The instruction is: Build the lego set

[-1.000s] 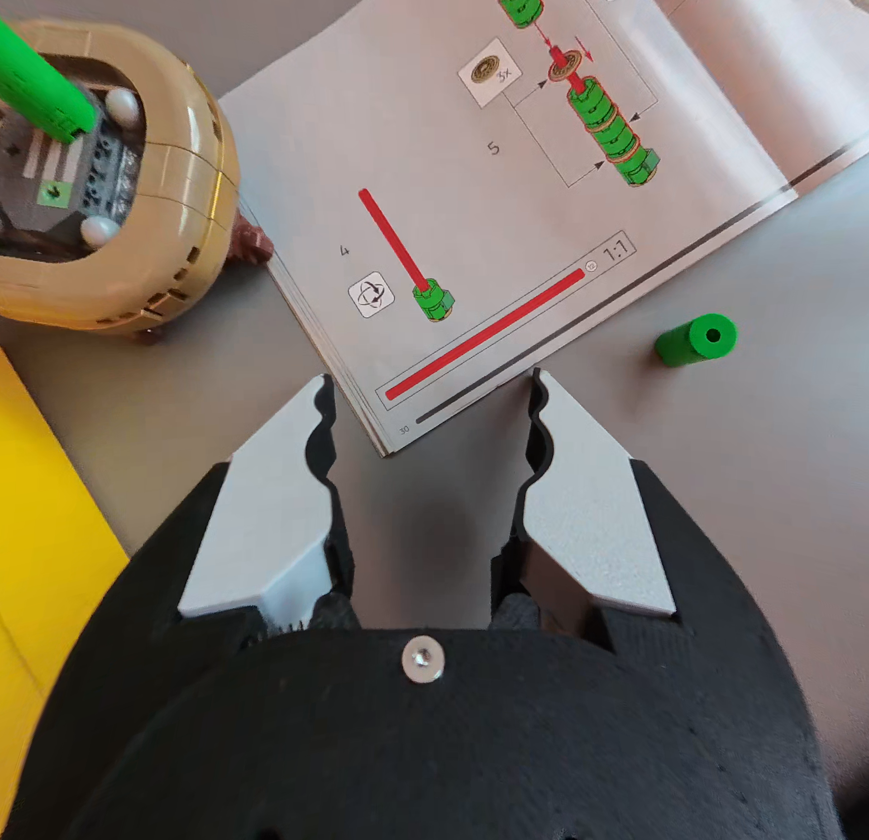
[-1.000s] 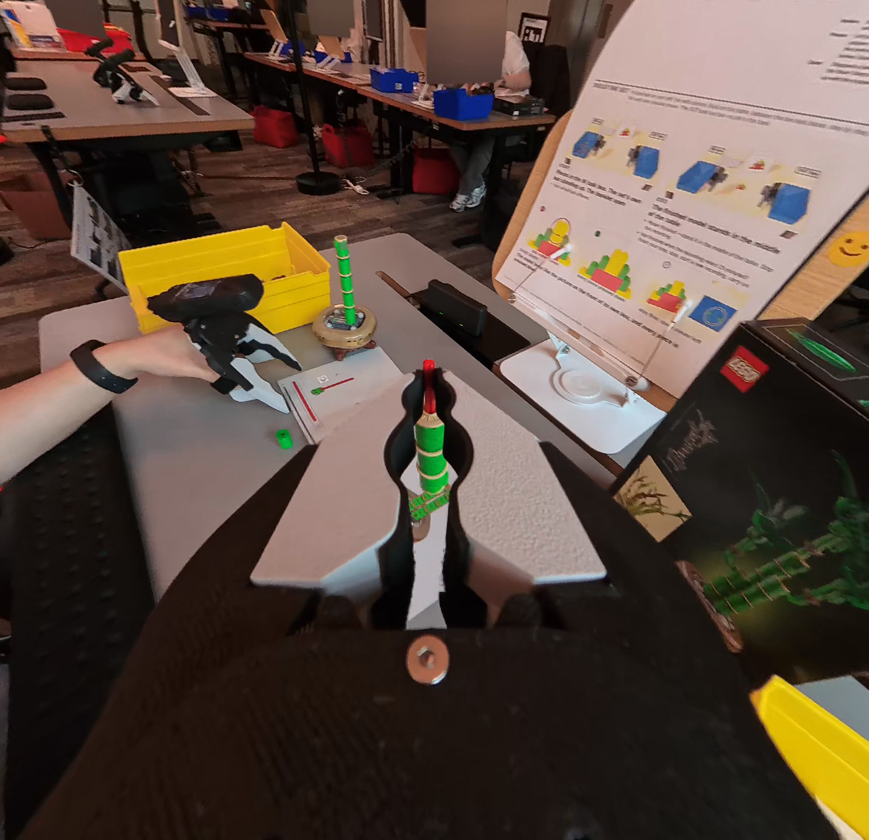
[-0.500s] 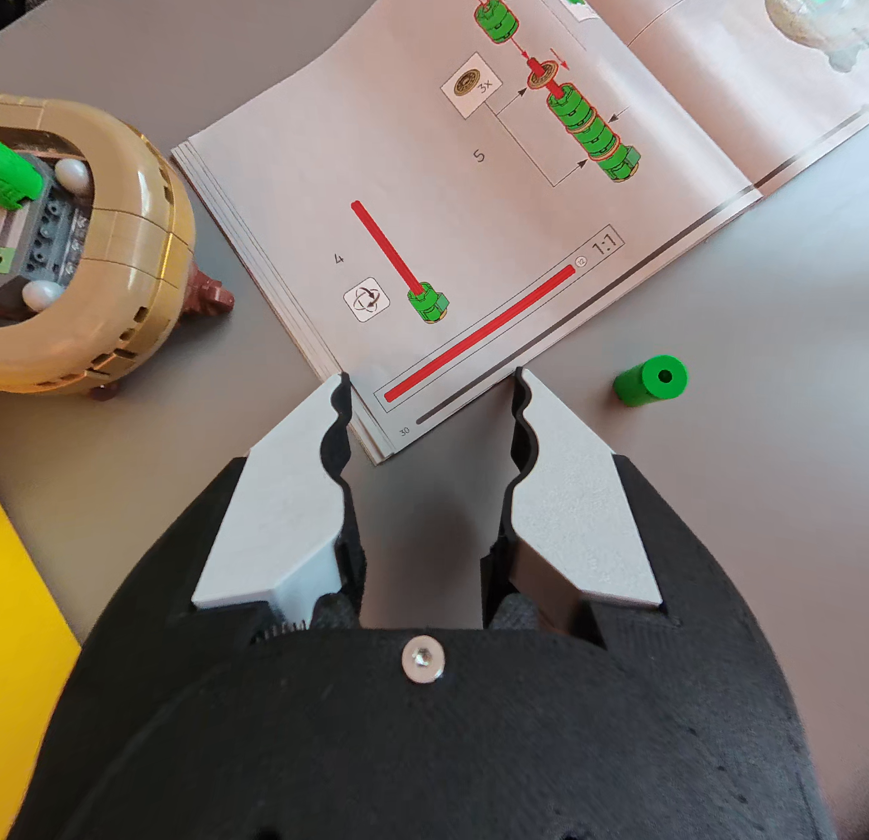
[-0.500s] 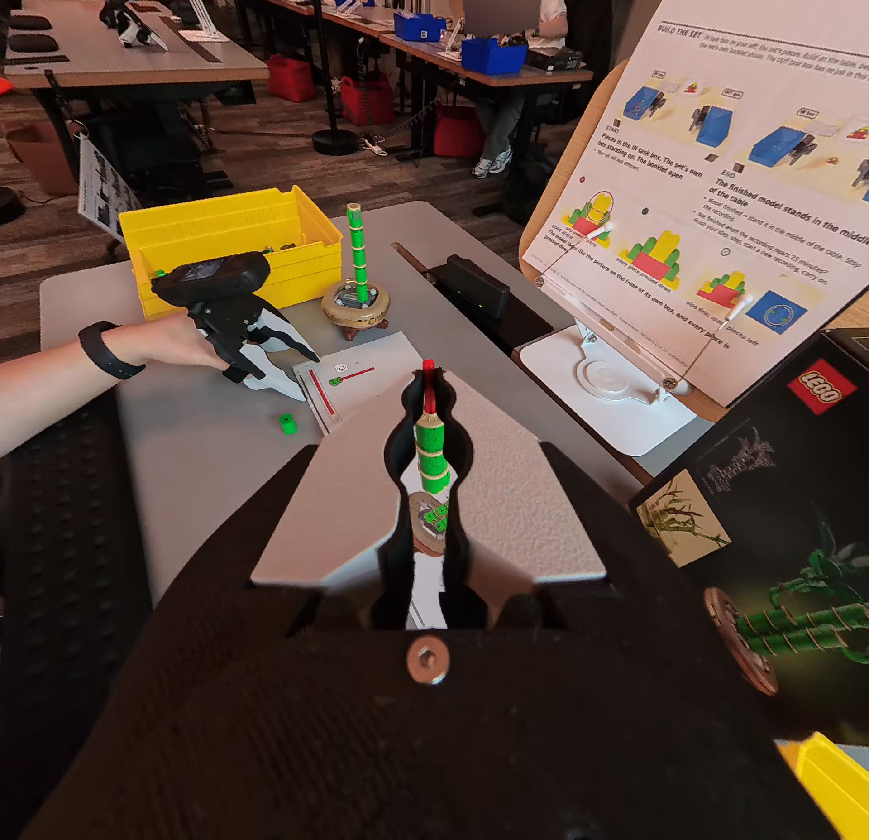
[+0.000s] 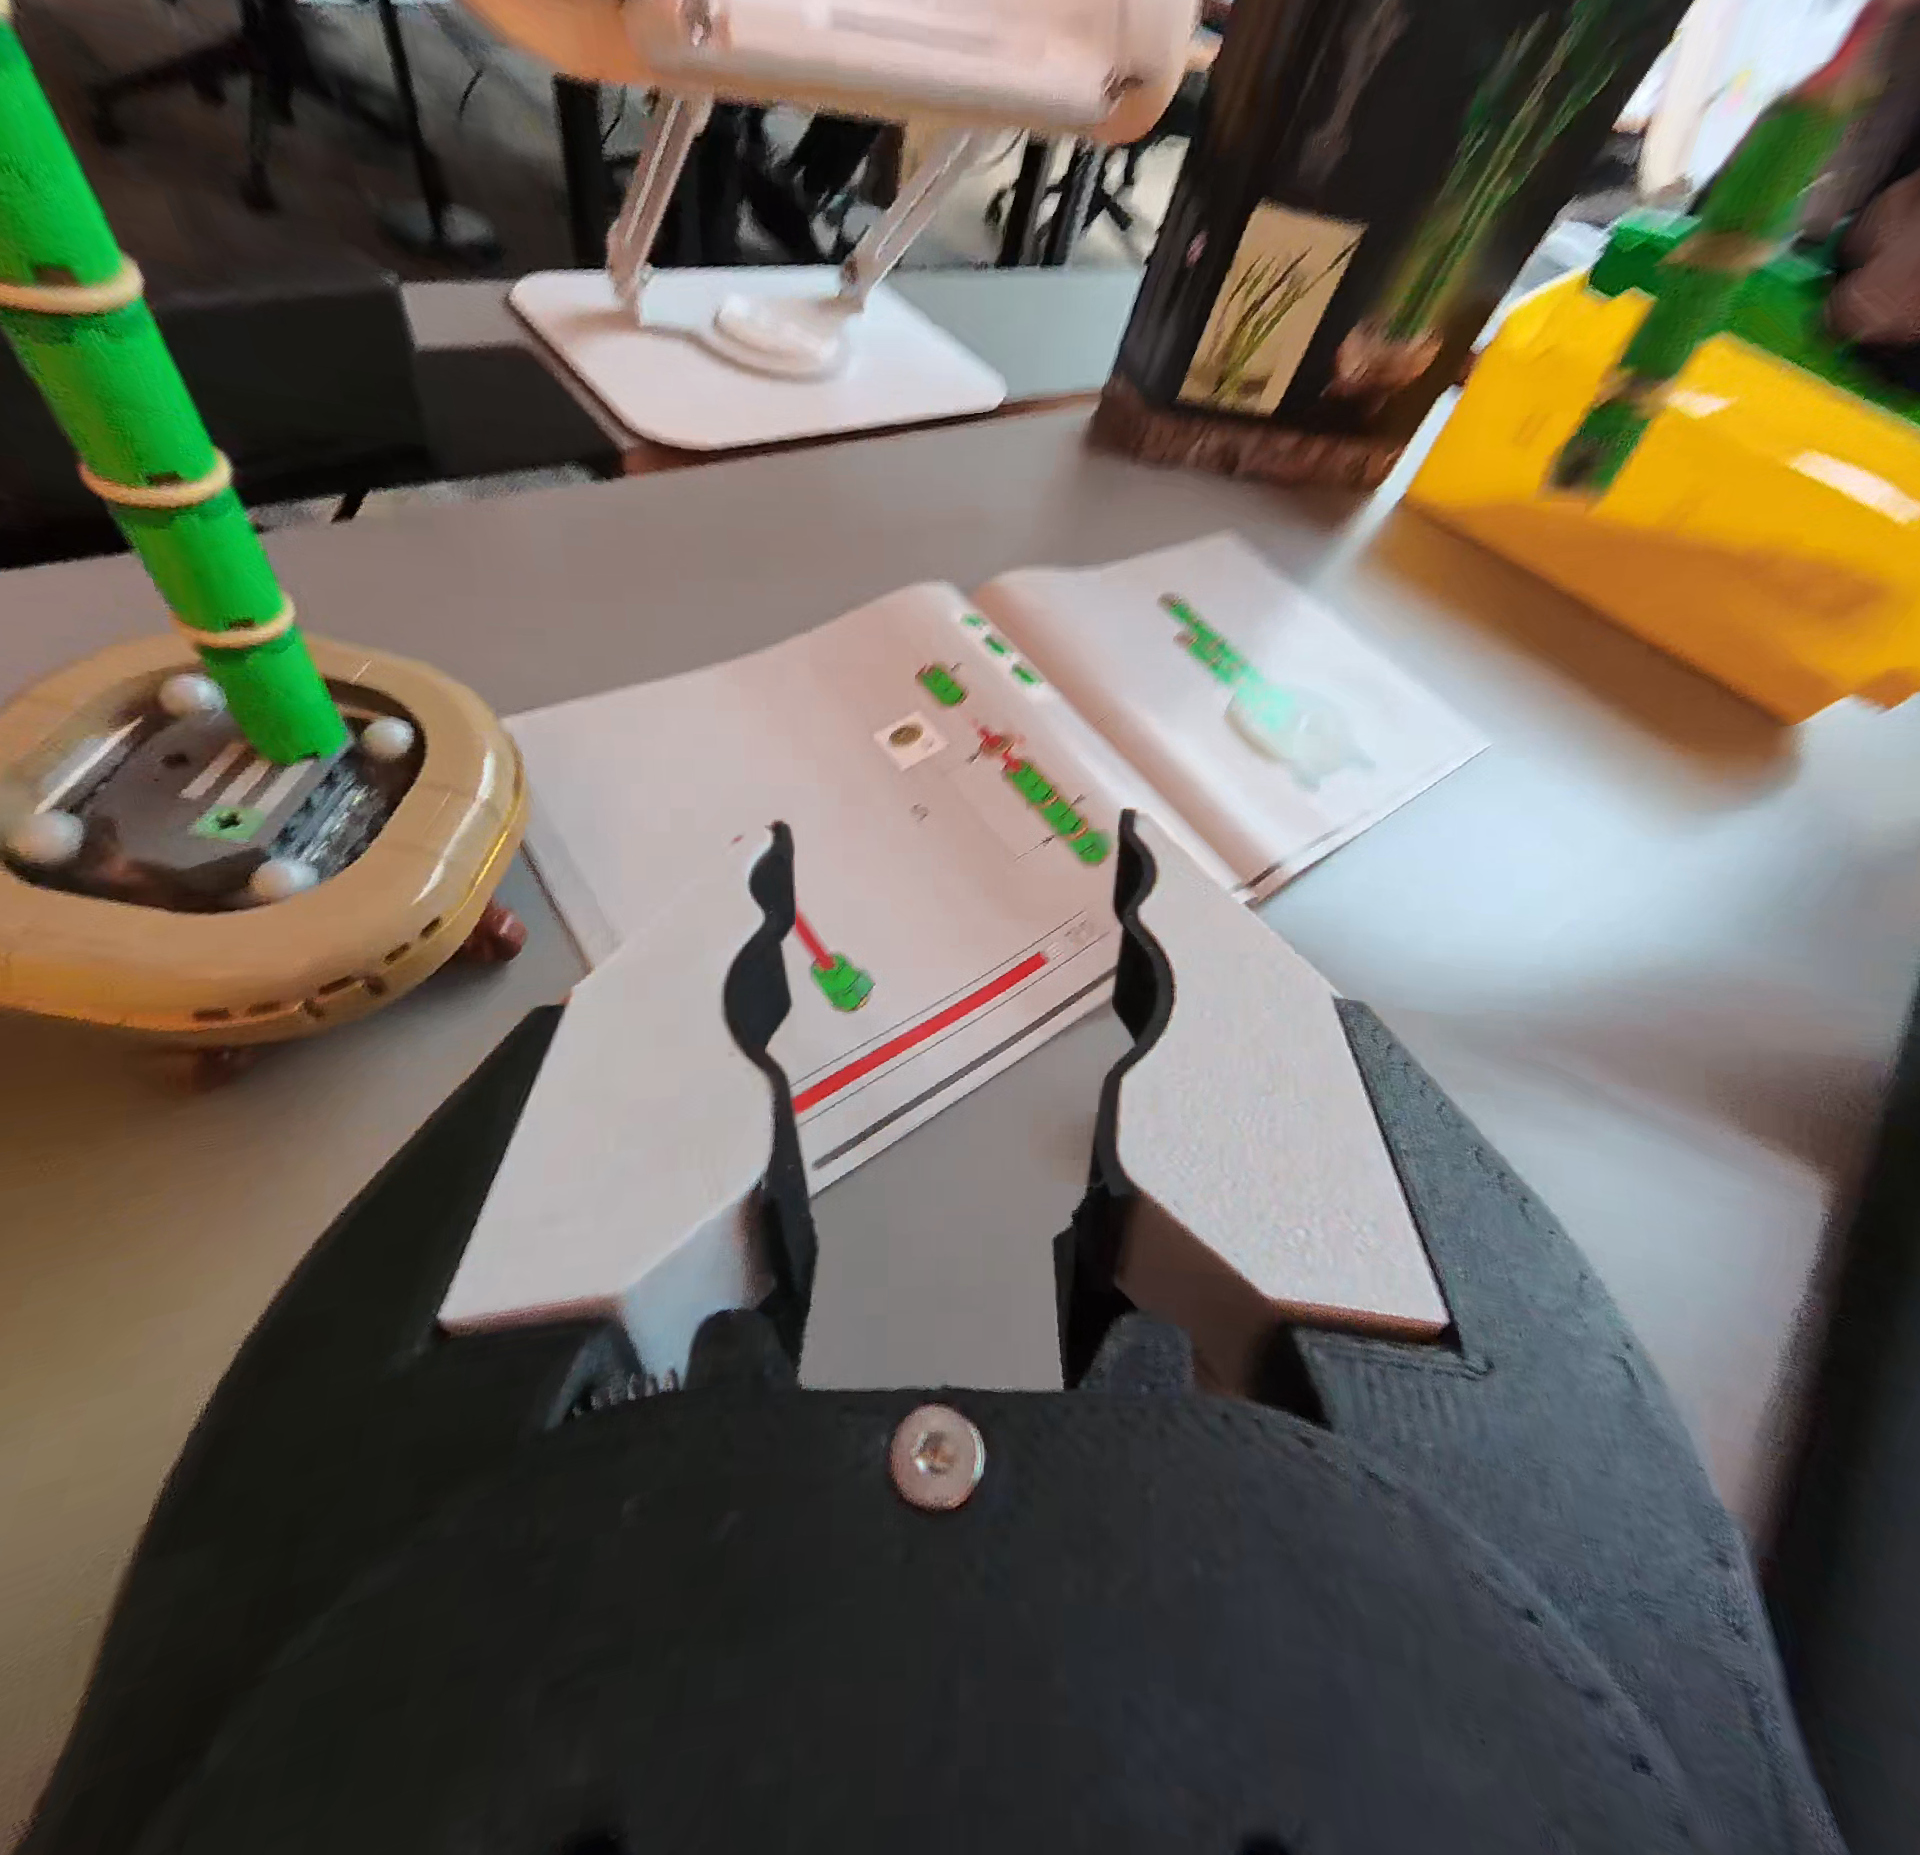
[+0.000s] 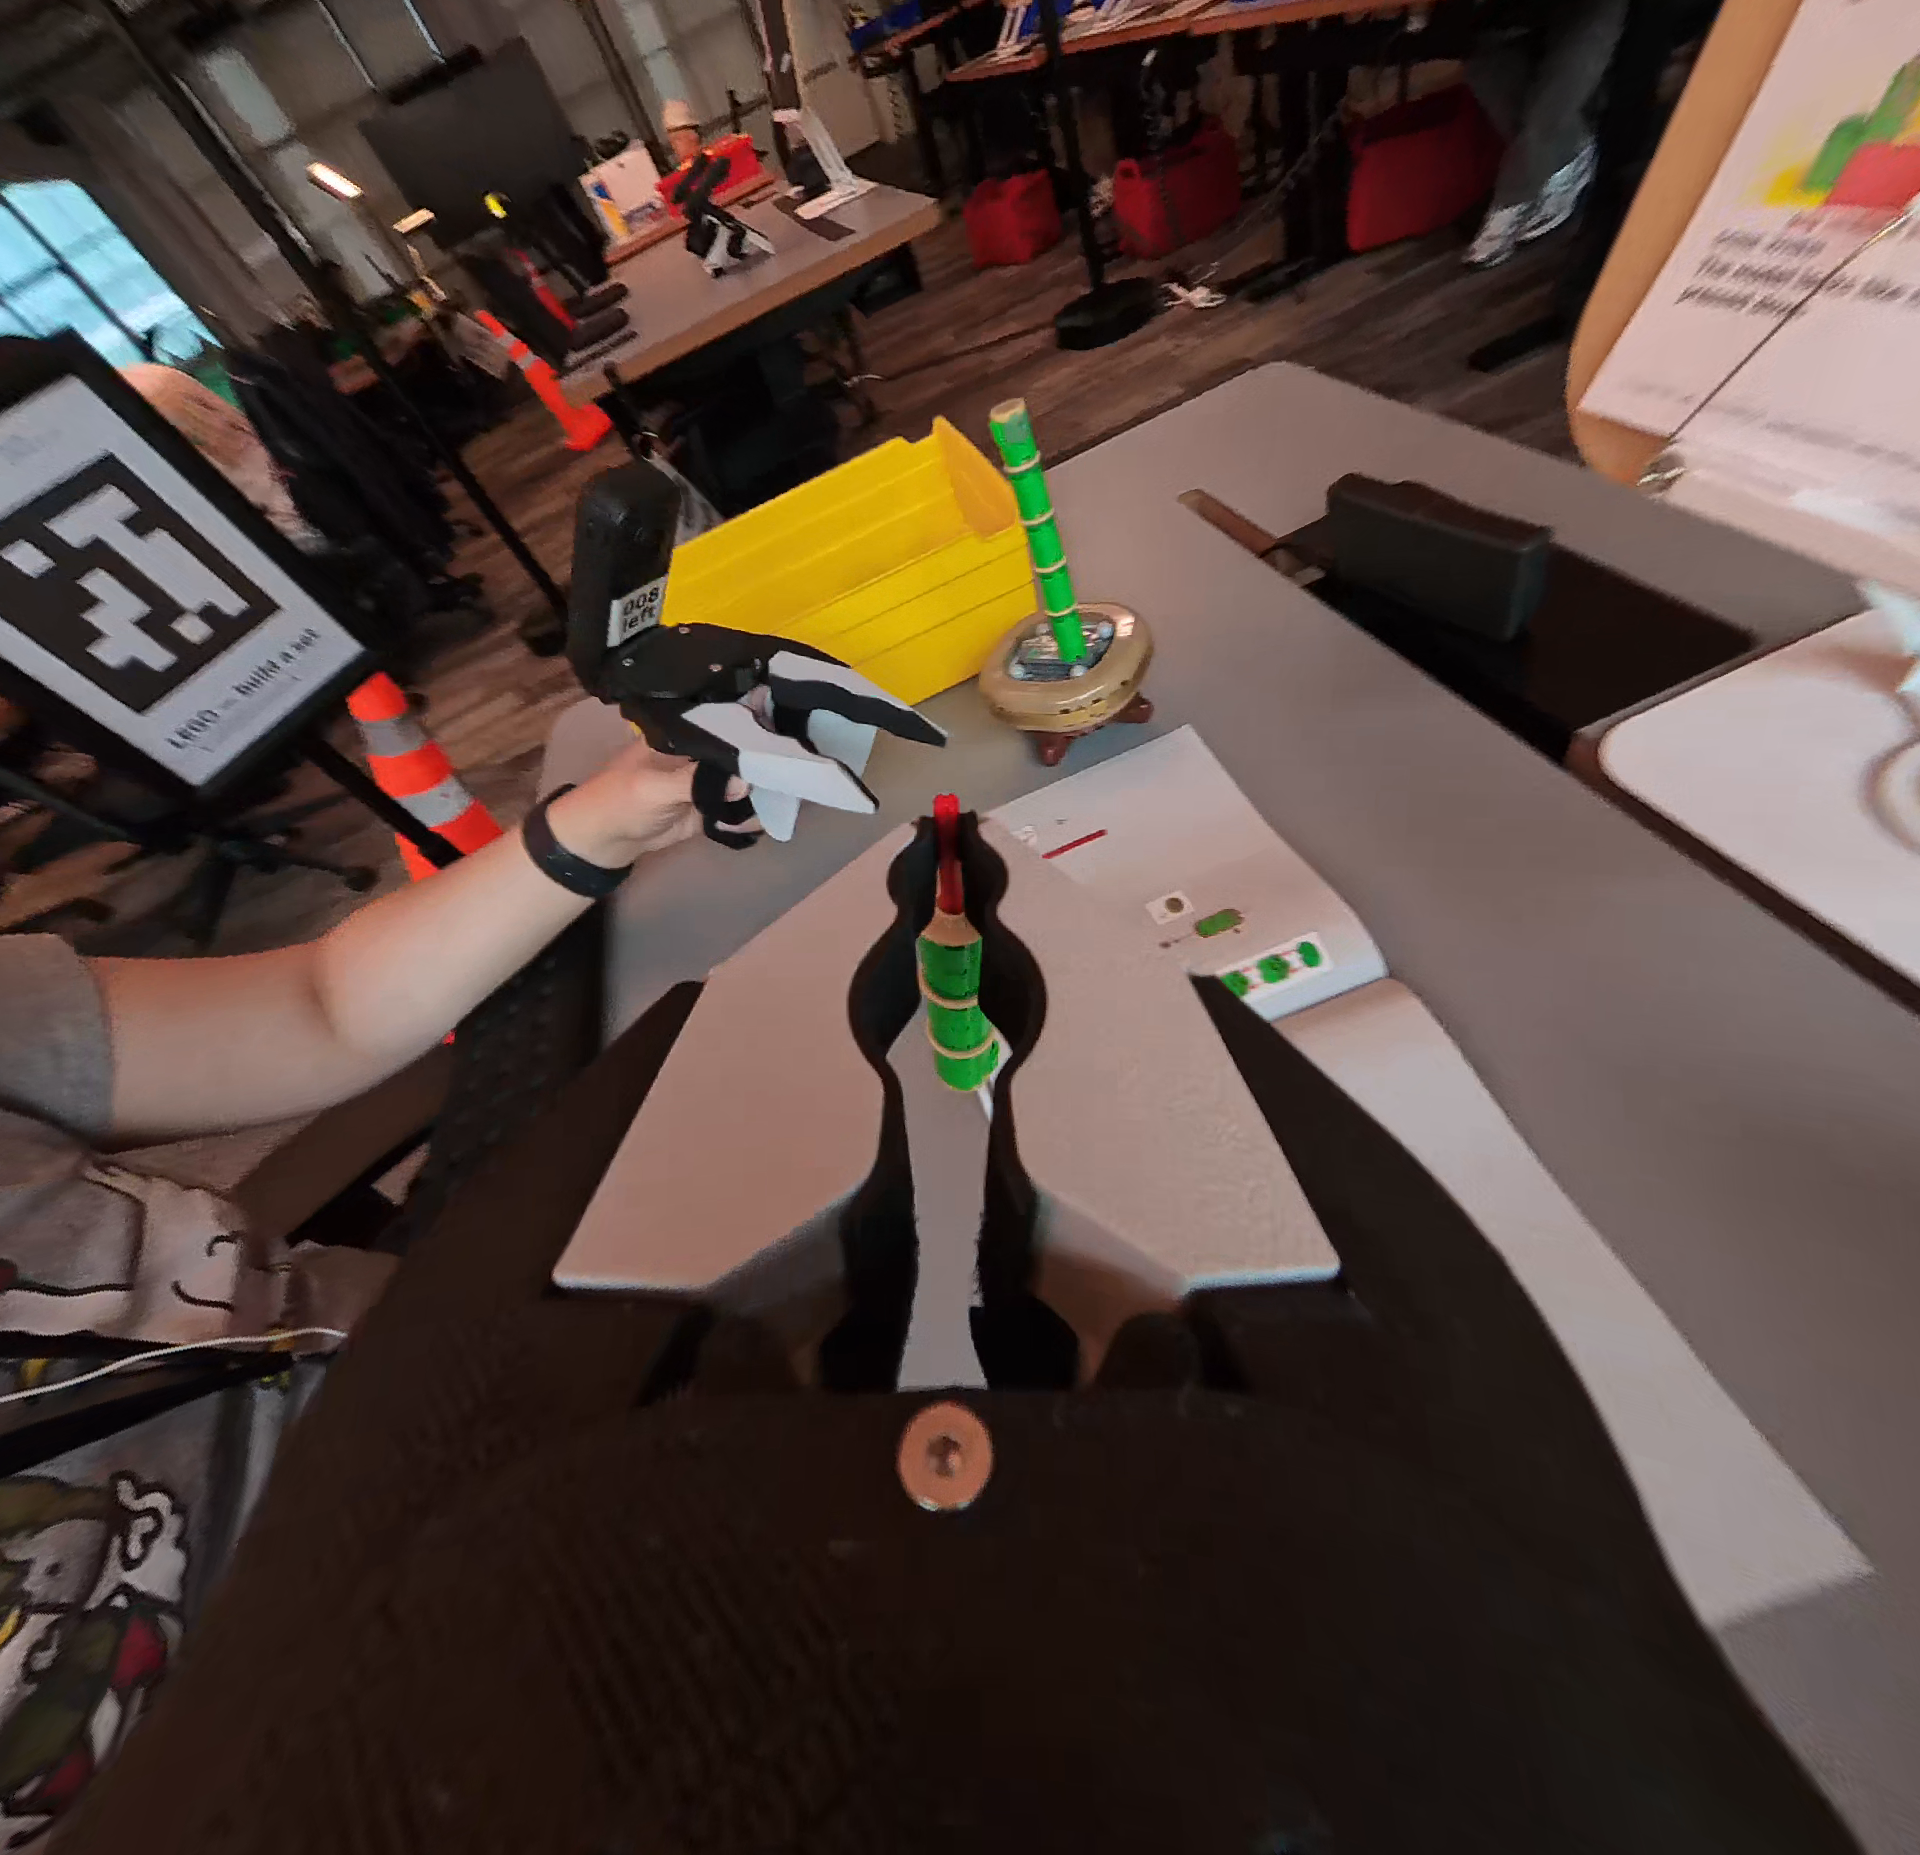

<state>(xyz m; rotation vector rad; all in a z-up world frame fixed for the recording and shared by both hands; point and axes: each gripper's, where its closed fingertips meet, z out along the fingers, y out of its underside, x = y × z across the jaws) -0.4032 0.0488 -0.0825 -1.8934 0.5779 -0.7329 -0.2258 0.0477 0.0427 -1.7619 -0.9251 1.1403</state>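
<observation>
Left wrist view: left gripper (image 5: 948, 844) is wide apart w/ nothing in it, above the open booklet (image 5: 935, 766) on the grey bench (image 5: 1507, 974). Tan round pot (image 5: 249, 953) w/ a tall green stalk (image 5: 135, 434) stands on the left.

Right wrist view: right gripper (image 6: 948, 818) is closed tight on a red stick w/ green rings (image 6: 956, 1005), which stands upright above the booklet (image 6: 1226, 901). Pot (image 6: 1070, 667) sits far back by a yellow bin (image 6: 862, 579).

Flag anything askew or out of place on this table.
The tall green segmented stalk leans in its tan round pot rather than standing plumb, though the wide lens may exaggerate this. Nothing looks spilled or broken.
</observation>
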